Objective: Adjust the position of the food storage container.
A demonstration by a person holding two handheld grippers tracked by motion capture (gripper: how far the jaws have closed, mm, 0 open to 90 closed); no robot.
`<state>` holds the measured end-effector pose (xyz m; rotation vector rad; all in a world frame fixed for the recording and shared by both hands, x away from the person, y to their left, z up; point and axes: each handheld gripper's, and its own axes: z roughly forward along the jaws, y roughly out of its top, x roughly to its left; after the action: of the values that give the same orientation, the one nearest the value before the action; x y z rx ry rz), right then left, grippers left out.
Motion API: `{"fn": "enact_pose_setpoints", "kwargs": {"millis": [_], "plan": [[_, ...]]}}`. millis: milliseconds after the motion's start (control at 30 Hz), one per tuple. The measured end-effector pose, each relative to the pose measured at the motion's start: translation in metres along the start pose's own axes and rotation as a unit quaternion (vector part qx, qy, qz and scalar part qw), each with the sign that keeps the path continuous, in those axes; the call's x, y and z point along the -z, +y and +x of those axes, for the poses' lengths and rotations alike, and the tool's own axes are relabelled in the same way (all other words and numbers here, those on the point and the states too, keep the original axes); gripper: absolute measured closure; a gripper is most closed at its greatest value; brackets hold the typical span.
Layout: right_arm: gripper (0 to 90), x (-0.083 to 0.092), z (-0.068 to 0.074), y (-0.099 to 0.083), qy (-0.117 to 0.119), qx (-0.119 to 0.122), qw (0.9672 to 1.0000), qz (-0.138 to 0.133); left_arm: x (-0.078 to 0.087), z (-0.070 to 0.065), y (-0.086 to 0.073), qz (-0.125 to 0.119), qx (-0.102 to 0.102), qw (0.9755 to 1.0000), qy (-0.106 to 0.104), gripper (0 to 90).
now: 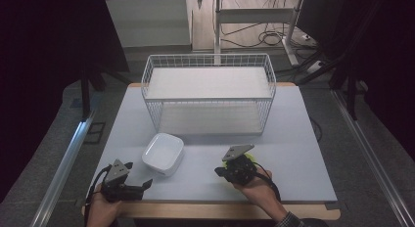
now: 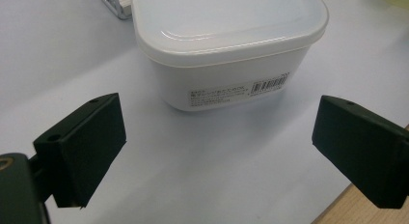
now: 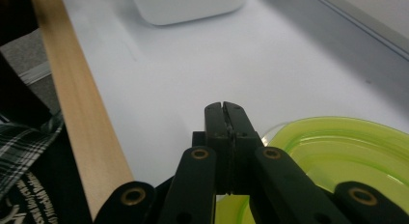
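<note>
A white lidded plastic container (image 1: 163, 152) stands on the pale table (image 1: 293, 139) at the front left. My left gripper (image 1: 138, 174) rests near the front edge, just short of the container (image 2: 226, 35). It (image 2: 217, 151) is open wide, both jaws aimed at the labelled side and nothing between them. My right gripper (image 1: 219, 171) is at the front centre-right, pointing left. Its jaws (image 3: 225, 108) are pressed together. A yellow-green translucent lid (image 3: 347, 151) lies under and beside that gripper, and its edge (image 1: 248, 158) peeks out from beneath. I cannot tell if its rim is pinched.
A white wire basket (image 1: 147, 75) with two white shelves stands at the back of the table. The table's wooden front edge (image 3: 82, 103) runs close to both hands. The white container (image 3: 188, 4) lies ahead of the right gripper.
</note>
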<state>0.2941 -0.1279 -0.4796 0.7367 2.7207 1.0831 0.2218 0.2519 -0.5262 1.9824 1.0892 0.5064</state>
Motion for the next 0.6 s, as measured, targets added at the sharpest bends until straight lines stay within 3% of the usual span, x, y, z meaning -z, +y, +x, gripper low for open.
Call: {"fn": "enact_pose_setpoints", "kwargs": {"millis": [367,600], "plan": [[89.9,0.018,-0.024,-0.015,-0.038,-0.031,0.9988,-0.007,-0.001,-0.001,0.0,-0.001,0.008,0.9999,-0.008,4.1],[89.9,0.033,-0.043,-0.026,-0.066,-0.055,0.9962,-0.014,-0.002,-0.001,0.0,-0.001,0.012,0.9999,-0.012,4.0]]}}
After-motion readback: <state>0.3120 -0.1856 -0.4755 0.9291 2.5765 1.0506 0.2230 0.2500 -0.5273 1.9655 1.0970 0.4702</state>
